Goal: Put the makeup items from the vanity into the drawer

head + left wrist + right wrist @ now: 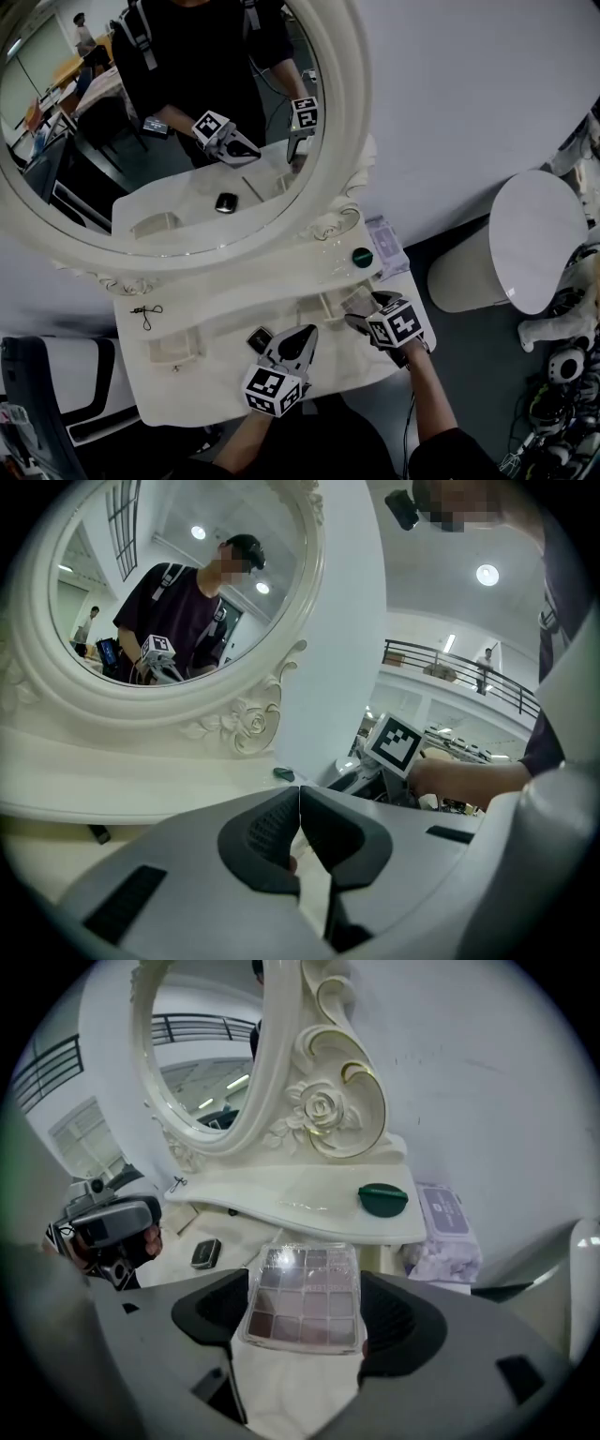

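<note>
My right gripper (305, 1330) is shut on a clear-lidded eyeshadow palette (305, 1297), held flat above the white vanity top (202, 314), near its right end. In the head view the palette (357, 302) sits beside a small open drawer (323, 305). My left gripper (305, 333) hovers over the middle of the vanity top, its jaws shut with nothing between them (299, 799). A black compact (260, 337) lies just left of it. On the raised shelf under the mirror lies a round green item (362, 256).
A big oval mirror (169, 122) rises behind the shelf. A black hair clip (145, 314) lies at the shelf's left. A pack of wipes (386, 246) sits at the right end. A second small drawer (173, 352) is at the left. A white round stool (525, 244) stands to the right.
</note>
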Available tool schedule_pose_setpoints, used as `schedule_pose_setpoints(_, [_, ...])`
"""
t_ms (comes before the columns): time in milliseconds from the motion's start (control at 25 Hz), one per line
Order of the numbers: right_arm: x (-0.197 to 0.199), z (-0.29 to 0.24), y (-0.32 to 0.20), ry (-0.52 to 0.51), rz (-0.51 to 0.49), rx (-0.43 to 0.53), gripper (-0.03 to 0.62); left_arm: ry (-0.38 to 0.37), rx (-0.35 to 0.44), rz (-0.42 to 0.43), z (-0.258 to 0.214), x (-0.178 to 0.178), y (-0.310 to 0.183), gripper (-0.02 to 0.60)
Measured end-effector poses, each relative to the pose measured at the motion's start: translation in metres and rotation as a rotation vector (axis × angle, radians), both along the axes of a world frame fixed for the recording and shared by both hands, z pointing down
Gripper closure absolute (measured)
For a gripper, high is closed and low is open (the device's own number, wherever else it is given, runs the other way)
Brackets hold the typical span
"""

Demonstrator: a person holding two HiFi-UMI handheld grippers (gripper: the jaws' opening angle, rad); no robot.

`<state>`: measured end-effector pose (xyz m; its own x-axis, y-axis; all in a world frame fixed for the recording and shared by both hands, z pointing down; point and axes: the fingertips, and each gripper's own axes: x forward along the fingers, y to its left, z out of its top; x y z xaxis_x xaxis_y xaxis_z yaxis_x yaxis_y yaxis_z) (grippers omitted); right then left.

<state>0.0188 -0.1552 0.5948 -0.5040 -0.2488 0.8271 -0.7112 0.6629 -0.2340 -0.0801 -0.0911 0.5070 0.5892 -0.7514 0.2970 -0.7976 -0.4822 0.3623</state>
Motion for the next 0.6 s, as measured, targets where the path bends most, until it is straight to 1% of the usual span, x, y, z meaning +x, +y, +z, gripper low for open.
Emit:
schedule_pose_setpoints(120, [0.001,0.01,-0.003,0.064,0.018,-0.075,0.194,0.008,-0.006,-0.011,0.002,-0.005,-0.002,0.565])
schedule_pose_setpoints(200, [-0.001,0.013,-0.005,0.105,0.011,-0.118,0.193,0.014,-0.01,-0.02,0.004,-0.009,-0.004,0.565])
schedule_pose_setpoints(360, [-0.007,0.021,-0.013,0.163,-0.02,-0.16,0.193,0.019,-0.018,-0.037,0.009,-0.017,-0.006,0.565])
schedule_pose_setpoints(480, [-0.01,0.026,-0.016,0.19,-0.029,-0.163,0.192,0.024,-0.025,-0.05,0.012,-0.021,-0.006,0.565])
schedule_pose_setpoints(600, [-0.011,0.026,-0.022,0.178,-0.015,-0.119,0.192,0.025,-0.03,-0.059,0.014,-0.025,-0.006,0.565])
